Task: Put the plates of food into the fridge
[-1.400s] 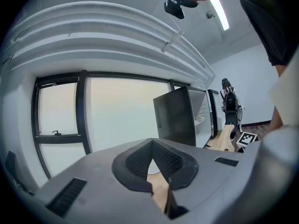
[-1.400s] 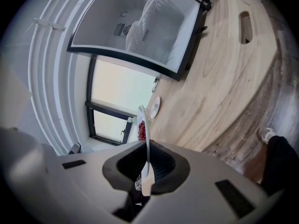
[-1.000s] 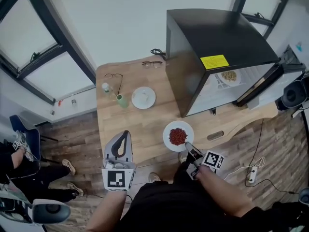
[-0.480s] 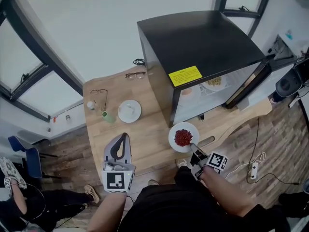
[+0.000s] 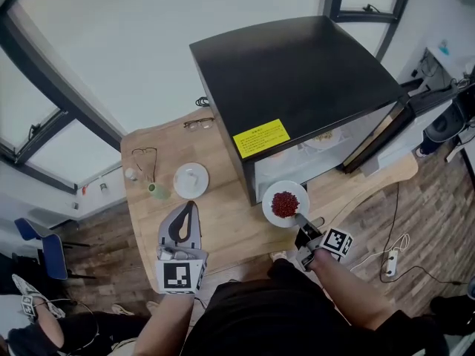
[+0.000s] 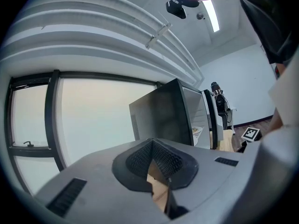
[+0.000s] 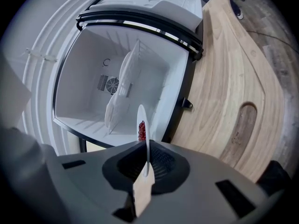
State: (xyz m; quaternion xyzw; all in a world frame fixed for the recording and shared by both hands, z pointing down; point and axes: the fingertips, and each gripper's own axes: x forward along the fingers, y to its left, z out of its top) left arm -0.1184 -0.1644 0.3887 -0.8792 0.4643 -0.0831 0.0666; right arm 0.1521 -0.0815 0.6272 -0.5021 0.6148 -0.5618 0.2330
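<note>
The right gripper (image 5: 300, 219) has its jaws pinched almost together on the near rim of the plate of red food (image 5: 285, 204). It holds the plate above the bench (image 5: 223, 221), just in front of the open black fridge (image 5: 297, 58). In the right gripper view the plate shows edge-on, a thin white line with a little red beside it. The white fridge interior (image 7: 93, 73) lies beyond it, with pale plate shapes (image 7: 125, 78) already inside; what they carry cannot be made out.

The left gripper (image 5: 188, 217) hangs over the bench's near edge, its jaws together and empty.

The fridge door (image 5: 375, 136) swings out to the right. On the bench's left part lie an empty white plate (image 5: 191, 180), two pairs of glasses (image 5: 198, 124) and a small green bottle (image 5: 156, 191), all well apart from the held plate.

A yellow label (image 5: 260, 137) sits on the fridge's top front edge; its print is too small to read. The fridge's top hides most of its interior in the head view.
</note>
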